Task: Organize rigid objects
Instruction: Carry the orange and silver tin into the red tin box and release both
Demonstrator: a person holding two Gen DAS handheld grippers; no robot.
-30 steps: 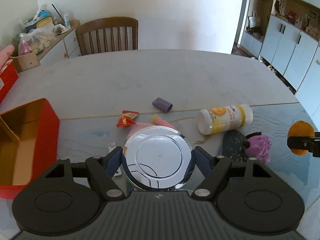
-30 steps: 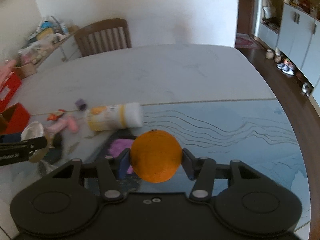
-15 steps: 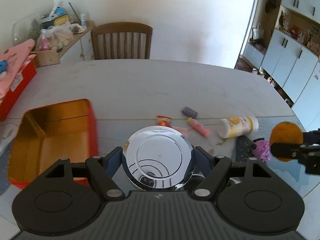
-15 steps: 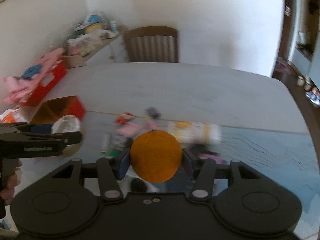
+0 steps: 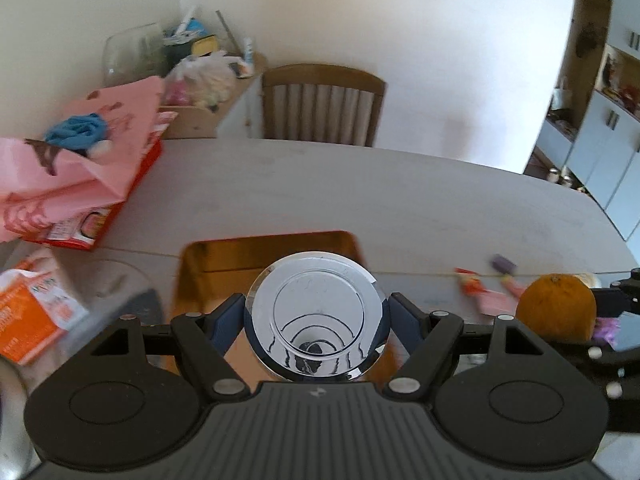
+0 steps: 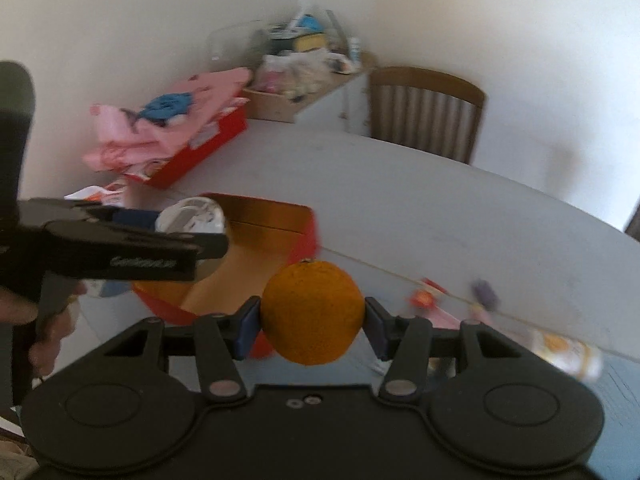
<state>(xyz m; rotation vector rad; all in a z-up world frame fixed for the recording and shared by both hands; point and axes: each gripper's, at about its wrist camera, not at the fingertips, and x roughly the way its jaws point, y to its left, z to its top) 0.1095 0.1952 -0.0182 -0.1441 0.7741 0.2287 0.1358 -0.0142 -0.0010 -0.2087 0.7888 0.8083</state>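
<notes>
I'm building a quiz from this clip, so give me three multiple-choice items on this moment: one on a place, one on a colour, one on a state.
1. Where is the shiny metal lid?
A. Flat on the table
B. Over the open red box
C. On the chair

2. What colour is the inside of the open red box?
A. Golden
B. Blue
C. White

3. How is the orange?
A. Lying loose on the table
B. Inside the box
C. Clamped between the right gripper's fingers

Answers: B, the left wrist view shows the lid held in the left gripper with the box behind and under it; A, its walls and floor look golden; C, a finger presses on each side.
</notes>
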